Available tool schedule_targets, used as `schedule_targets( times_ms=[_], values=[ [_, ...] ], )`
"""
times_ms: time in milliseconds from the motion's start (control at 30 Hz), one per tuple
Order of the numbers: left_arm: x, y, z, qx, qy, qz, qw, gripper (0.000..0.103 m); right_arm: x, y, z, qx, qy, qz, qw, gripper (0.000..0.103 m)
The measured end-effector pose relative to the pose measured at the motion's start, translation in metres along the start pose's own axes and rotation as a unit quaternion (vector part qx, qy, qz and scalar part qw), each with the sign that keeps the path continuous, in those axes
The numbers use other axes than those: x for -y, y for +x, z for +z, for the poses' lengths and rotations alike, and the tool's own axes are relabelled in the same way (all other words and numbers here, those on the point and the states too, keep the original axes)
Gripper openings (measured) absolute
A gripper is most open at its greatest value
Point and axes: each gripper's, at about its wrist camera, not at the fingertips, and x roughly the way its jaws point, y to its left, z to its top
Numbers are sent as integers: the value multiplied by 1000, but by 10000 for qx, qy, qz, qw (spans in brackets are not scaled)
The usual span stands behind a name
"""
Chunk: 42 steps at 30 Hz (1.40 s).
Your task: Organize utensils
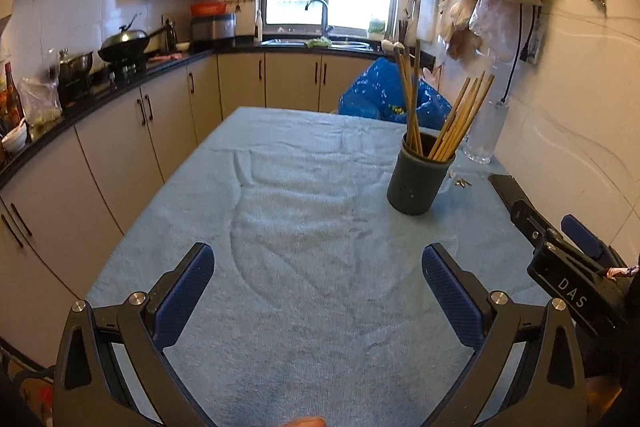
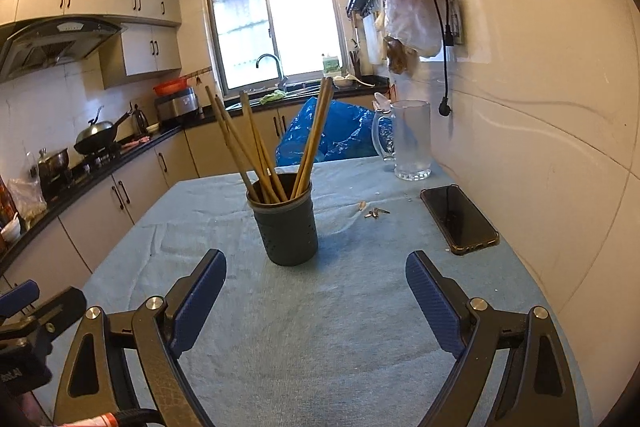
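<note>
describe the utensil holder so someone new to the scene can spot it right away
Start at the table covered with a light blue towel, which runs along the white tiled wall. Near the wall side stands a dark grey cylindrical holder, upright on the towel, short of the clear glass pitcher and left of the black phone. It is the only opaque container there, with wooden chopsticks fanning out of its top.

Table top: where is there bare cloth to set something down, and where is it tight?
Free: the wide blue towel left of the utensil holder, toward the cabinets, and the strip between the holder and both grippers. Crowded: the wall side, with the phone, small keys and glass pitcher.
</note>
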Motion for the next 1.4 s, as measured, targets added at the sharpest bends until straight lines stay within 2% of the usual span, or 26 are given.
schedule_targets(
  times_ms=[233,600,933,1400],
  values=[
    [-1,12,-1,-158,-51,1,9999,103,-5,12,-3,-135,-85,-27,9999,94],
    [-8,26,-3,-373,-179,-31,9991,103,-20,16,-9,-121,-427,-83,9990,94],
    [-10,26,-2,-339,-174,4,9993,103,-21,11,-6,51,-417,-101,9991,95],
    [-7,25,-3,-332,-130,-27,9994,103,-16,9,-5,68,-354,-136,9993,95]
  ],
)
